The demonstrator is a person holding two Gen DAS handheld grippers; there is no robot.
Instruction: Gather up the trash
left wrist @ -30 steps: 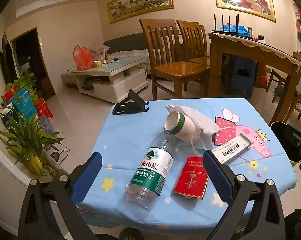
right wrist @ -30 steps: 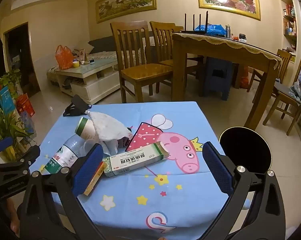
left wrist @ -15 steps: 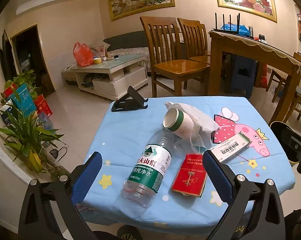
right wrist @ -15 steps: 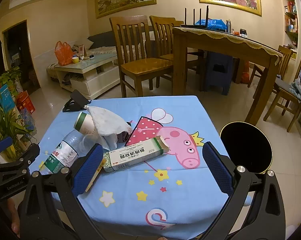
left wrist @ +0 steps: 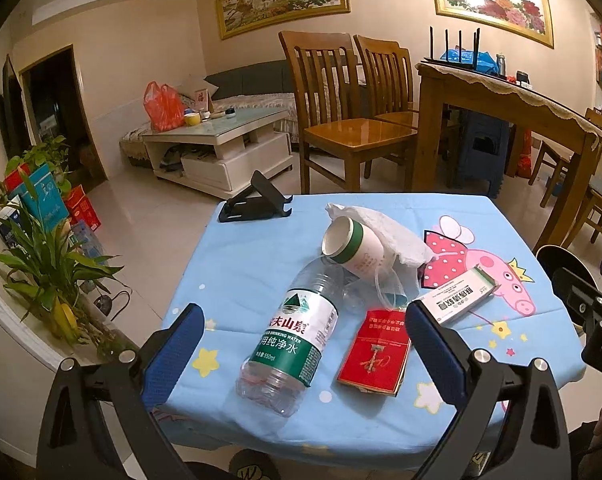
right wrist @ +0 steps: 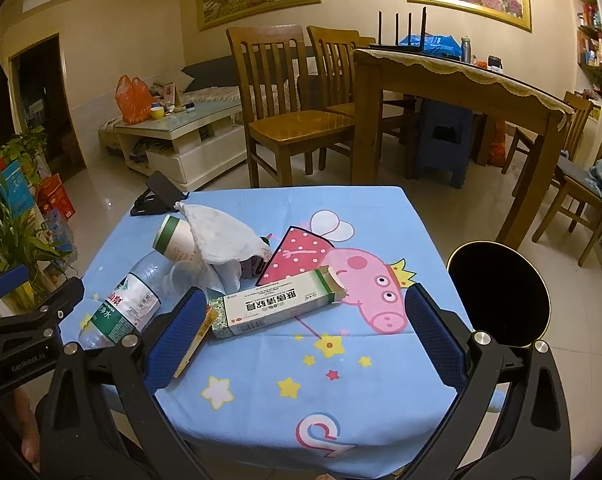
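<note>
The left hand-held gripper (left wrist: 299, 354) hovers over the near edge of the desk (left wrist: 245, 264), its blue-padded fingers (left wrist: 172, 356) spread wide and released, grasping nothing. Only the inner faces of the pads show; the black frame is cut off at the bottom. Between the fingers lies a clear plastic bottle (left wrist: 297, 330) on its side, ribbed, with a green and white label; its neck end at 12 o'clock is hidden under a paper cup (left wrist: 351, 244). At 1 o'clock from the gripper a flat red cardboard packet (left wrist: 375, 354) lies beside the bottle, its far corner partly covered by the right finger.

The right hand-held gripper (right wrist: 303, 336) is likewise released and wide, holding nothing. Its left pad (right wrist: 175, 340) hides most of the red packet, leaving a yellow edge. At 12 o'clock, just ahead, a long white and green carton (right wrist: 279, 306) lies flat with its end flap torn open. At 11 o'clock the paper cup, white with a green band, lies tipped over, draped by a crumpled white tissue (right wrist: 225, 236); a thin clear plastic cup (right wrist: 183, 274) and something dark under the tissue are hard to make out. A black folding stand (right wrist: 157, 196) sits at the far left corner.

The desk wears a smooth blue cloth printed with stars and a pink cartoon pig (right wrist: 365, 280). At 2 o'clock, off the desk edge, a round black bin (right wrist: 497, 292) with a thin gold rim stands on the tiled floor; its inside is too dark to see.
</note>
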